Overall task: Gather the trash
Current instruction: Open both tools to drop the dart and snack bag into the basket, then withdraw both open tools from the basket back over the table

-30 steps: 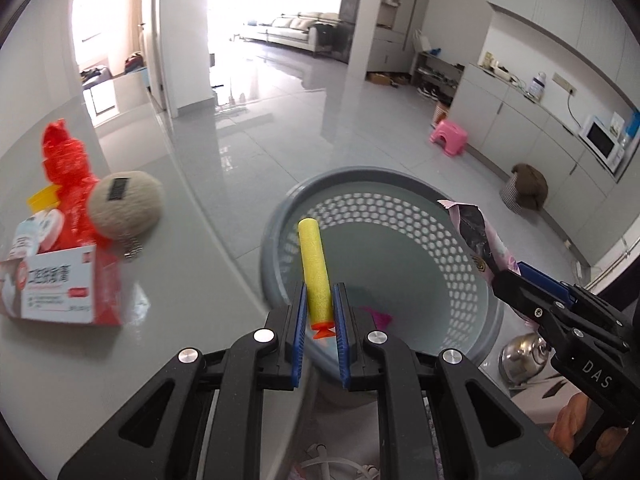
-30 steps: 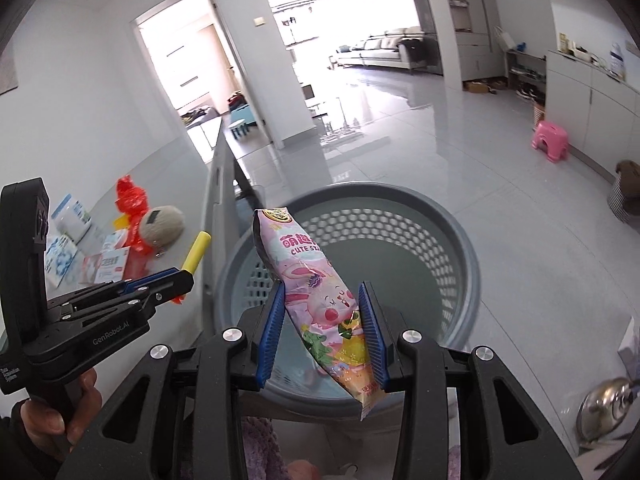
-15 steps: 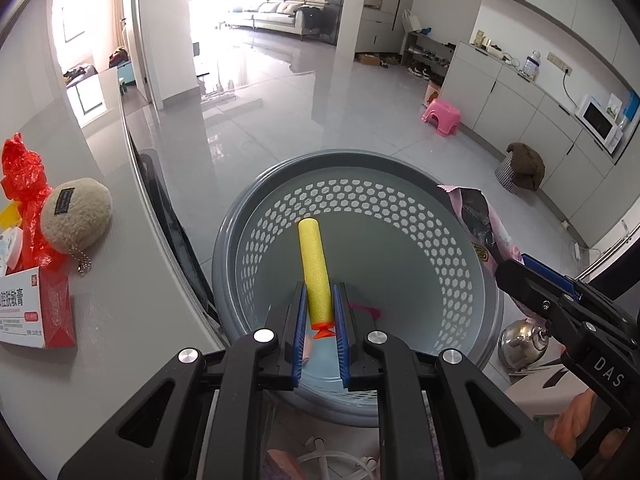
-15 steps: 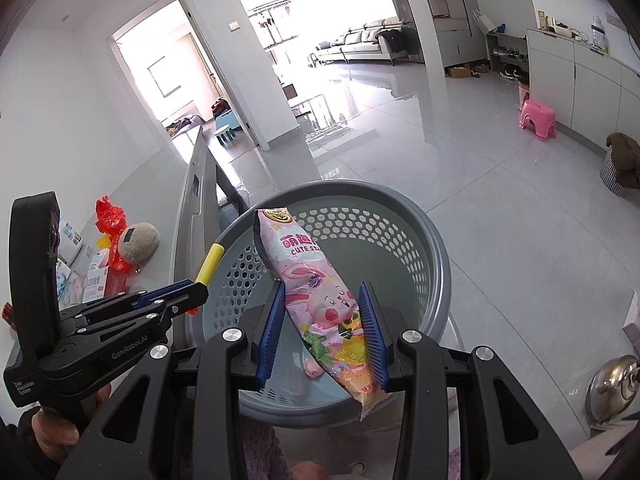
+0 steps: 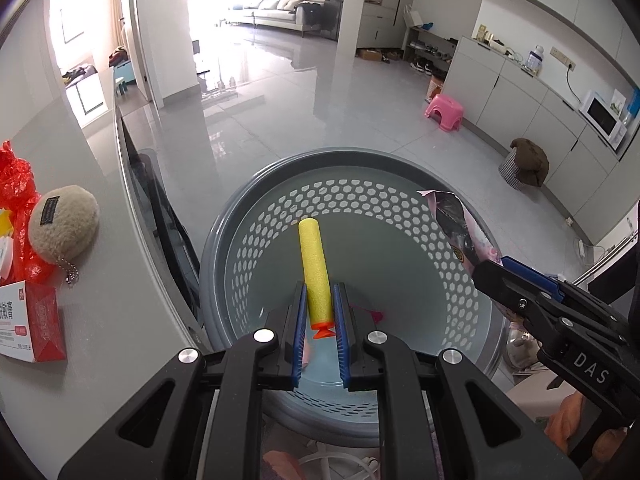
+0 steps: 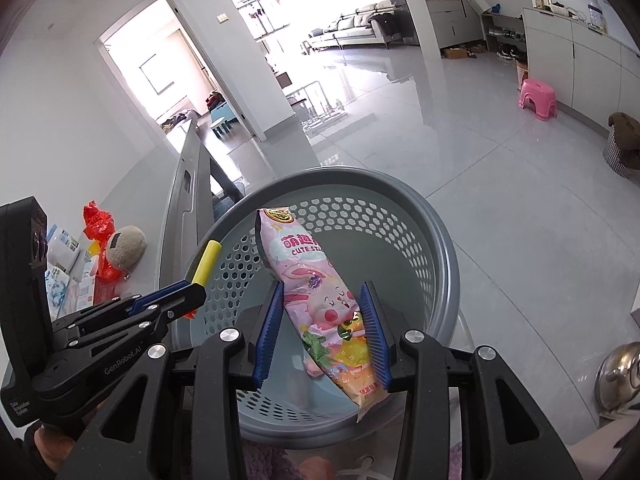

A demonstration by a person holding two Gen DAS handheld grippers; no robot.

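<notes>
Both tools now hang over the basket (image 5: 224, 248) at frame centre, left tool (image 5: 320, 312) clamping the foam dart (image 5: 314, 264), right tool (image 6: 322, 320) just easing around the snack packet (image 6: 316, 296); drop seems imminent.

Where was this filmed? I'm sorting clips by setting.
Most likely a home, an open-plan flat: a grey sofa in the bright far room, a white microwave on the white cabinets, and a pink plastic stool on the glossy tiled floor.

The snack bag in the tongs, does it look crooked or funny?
Yes. The pink snack bag sits slanted between the right tongs over the gray basket, its top leaning left and its bottom corner poking out past the right pad.
</notes>
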